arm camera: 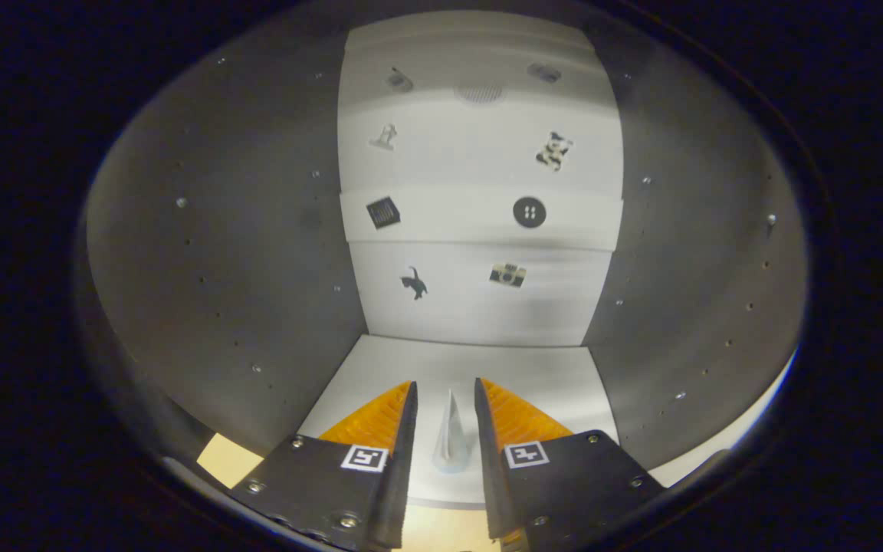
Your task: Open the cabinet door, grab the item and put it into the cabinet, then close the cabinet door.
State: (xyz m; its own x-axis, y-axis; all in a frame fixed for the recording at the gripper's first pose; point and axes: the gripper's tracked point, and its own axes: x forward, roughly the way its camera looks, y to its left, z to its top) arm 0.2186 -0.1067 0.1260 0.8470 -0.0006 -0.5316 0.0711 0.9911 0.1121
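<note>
From my remote seat, the gripper view rides low on the gripper [445, 399], looking forward along its fingers (seen at the bottom) straight into the cabinet [211, 253], close to its floor [533, 376] and facing the back wall [480, 307].

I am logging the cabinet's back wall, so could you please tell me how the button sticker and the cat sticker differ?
The button sticker is a round dark disc with small light holes; the cat sticker is an irregular dark silhouette with a raised tail. The button sticker sits higher, on the protruding band; the cat sticker sits lower and further left. Both are dark against the white wall, beyond the gripper.
</note>
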